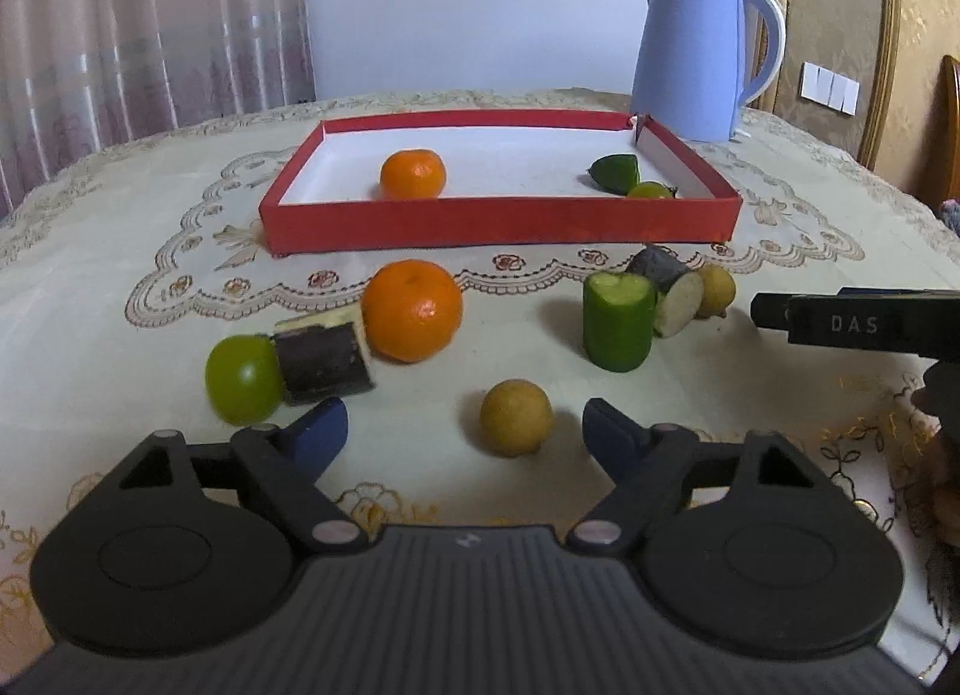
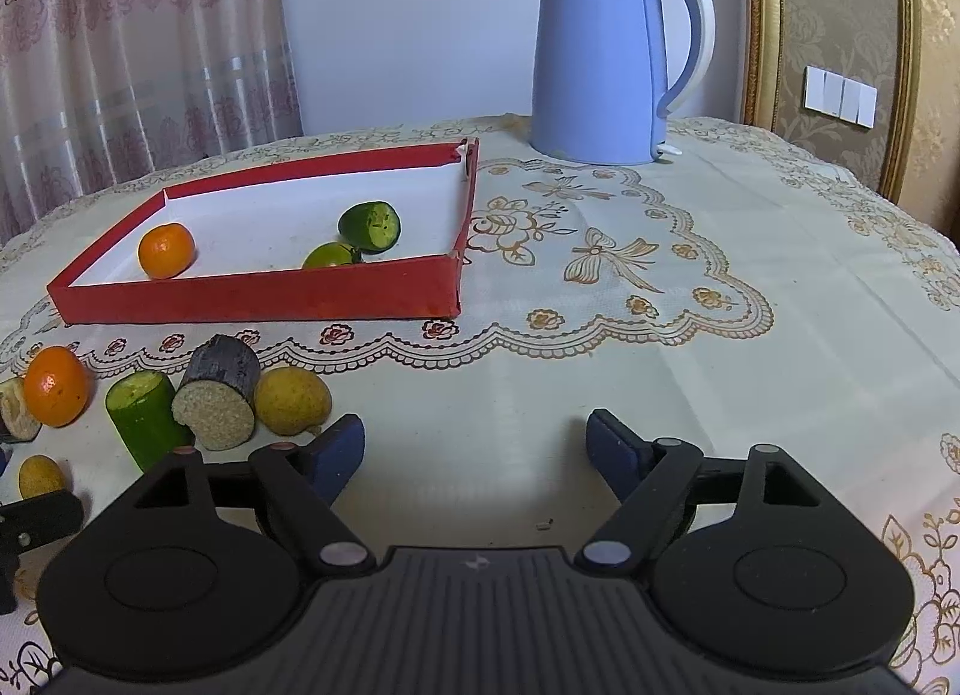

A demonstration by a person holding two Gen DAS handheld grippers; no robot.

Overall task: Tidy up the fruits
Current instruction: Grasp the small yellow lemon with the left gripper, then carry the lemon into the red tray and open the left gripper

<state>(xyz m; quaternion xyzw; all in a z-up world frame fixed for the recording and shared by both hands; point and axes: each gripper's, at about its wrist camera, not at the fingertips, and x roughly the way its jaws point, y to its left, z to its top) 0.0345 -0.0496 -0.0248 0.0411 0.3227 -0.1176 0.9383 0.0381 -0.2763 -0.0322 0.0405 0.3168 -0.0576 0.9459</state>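
Sorting fruit into the red tray [image 1: 504,224], with three pieces already inside: an orange [image 1: 413,174] toward its left end, a cut green piece [image 1: 615,171] and a small green fruit [image 1: 649,191] toward its right end. Still out on the tablecloth [image 1: 120,227], in front of the tray's near wall: a larger orange [image 1: 413,311], a green round fruit [image 1: 243,378] pressed against a dark-skinned chunk [image 1: 324,362], an upright green cylinder [image 1: 618,320], a second dark chunk with a pale cut face [image 1: 672,293], a yellow fruit [image 1: 717,290] behind it. Nearest of all, well forward of the tray, a small yellow fruit [image 1: 516,418], lined up between the spread fingers of the left gripper [image 1: 465,434], pads apart and touching nothing, seemingly framing the next pick. Right gripper [image 2: 474,446] likewise wide and empty over bare cloth to the right of the tray, probably waiting clear. Blue kettle [image 2: 600,59] standing behind the tray's far right corner, out of the way
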